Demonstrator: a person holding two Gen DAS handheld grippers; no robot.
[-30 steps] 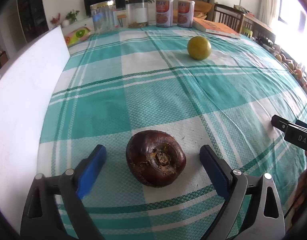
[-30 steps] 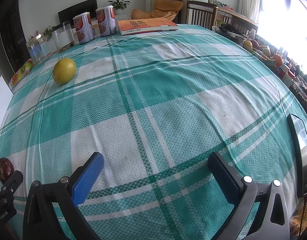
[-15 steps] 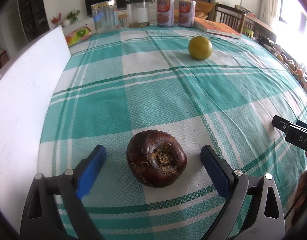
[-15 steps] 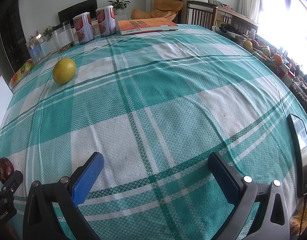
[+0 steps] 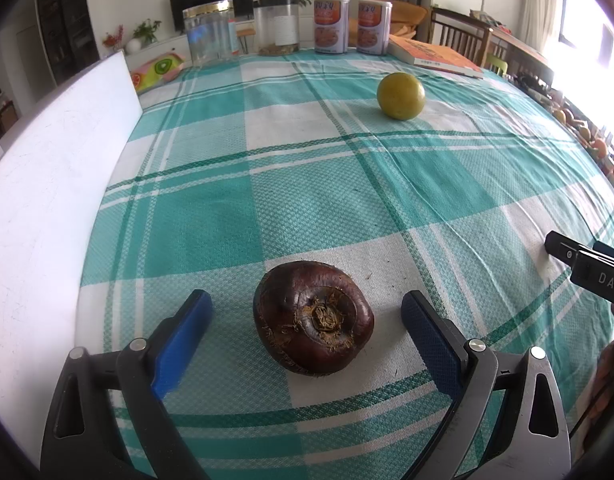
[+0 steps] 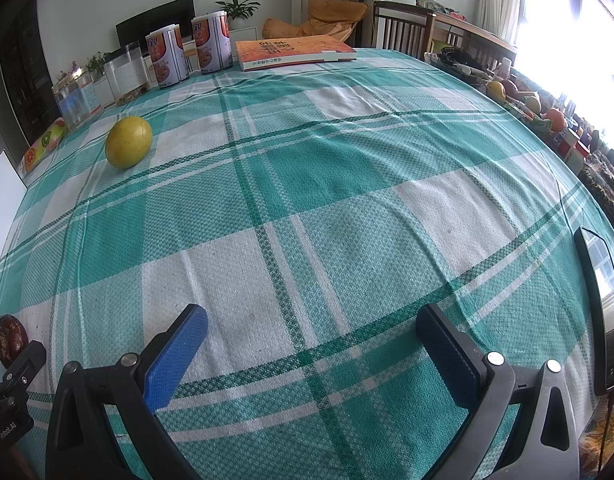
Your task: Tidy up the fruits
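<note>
A dark purple-brown fruit (image 5: 313, 318) with a dried stem end lies on the checked tablecloth. My left gripper (image 5: 307, 316) is open, its blue pads on either side of the fruit and apart from it. A round yellow-green fruit (image 5: 401, 96) sits far ahead to the right. In the right wrist view the yellow fruit (image 6: 128, 142) is far left and the dark fruit (image 6: 11, 338) shows at the left edge. My right gripper (image 6: 313, 338) is open and empty over bare cloth.
A white board (image 5: 47, 200) lies along the table's left side. Two tins (image 5: 331, 26), clear jars (image 5: 209, 32) and an orange book (image 6: 293, 52) stand at the far edge. A dark phone (image 6: 601, 312) lies at the right. More fruit (image 6: 523, 98) sits beyond the table's right edge.
The left gripper has shifted very slightly; the dark fruit sits about the same between its open jaws. The right gripper has not moved.
</note>
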